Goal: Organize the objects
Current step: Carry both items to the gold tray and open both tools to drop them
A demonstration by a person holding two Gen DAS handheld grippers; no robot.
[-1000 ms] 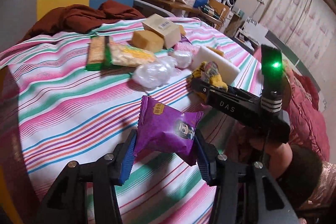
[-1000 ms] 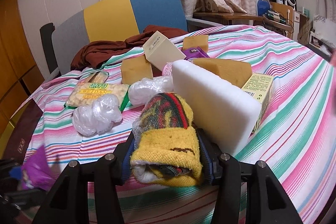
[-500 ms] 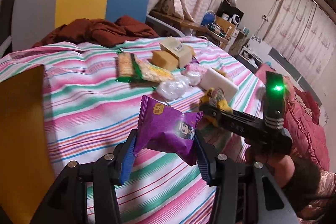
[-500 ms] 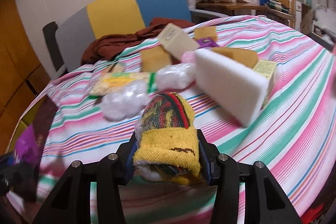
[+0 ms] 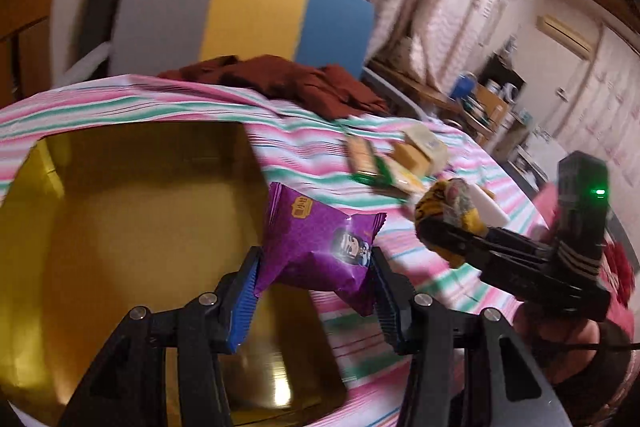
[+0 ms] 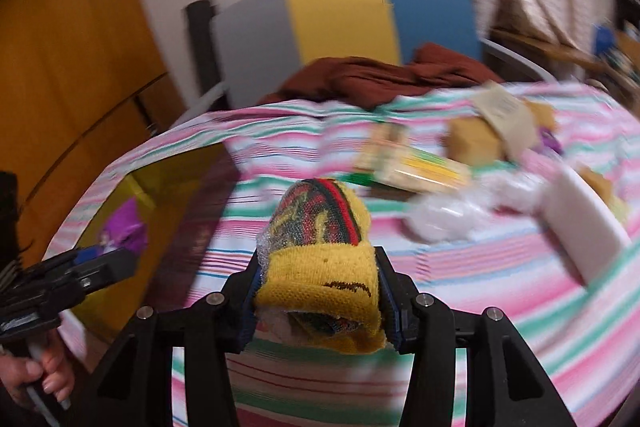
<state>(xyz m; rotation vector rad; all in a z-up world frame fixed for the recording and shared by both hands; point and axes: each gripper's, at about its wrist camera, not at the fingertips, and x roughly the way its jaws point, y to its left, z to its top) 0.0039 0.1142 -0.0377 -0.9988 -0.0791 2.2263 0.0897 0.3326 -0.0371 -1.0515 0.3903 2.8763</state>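
The yellow box [image 5: 120, 227] was the biggest thing in play, sitting open at the near left of the striped tabletop [image 5: 320, 163]. It looked like thin card, light and easy to shove, so anything dropped in wanted to go down gently.

Next, the rolled sock [image 6: 320, 267]. The right gripper [image 6: 318, 301] was clenched on it, fingers [image 6: 386, 301] squeezing the yellow cuff from both sides, and it was held up off the tabletop near the middle. There was some crinkly plastic around it. I'd guess soft, light and squashy, not slippery thanks to the knit. Gripping across the fat middle of the roll seemed right, since pinching an end would probably let it unroll.

Smallest was the purple snack packet [image 5: 320, 247], grasped in the left gripper [image 5: 314, 287] and hanging right over the near right edge of the box. Fingers [image 5: 244, 301] had it by the lower puffy body. Foil like that is slick and air-filled, and the contents are probably crushable, so a light squeeze near the crimped seam would be safer in my book.

Everything further back was too blurred to call.
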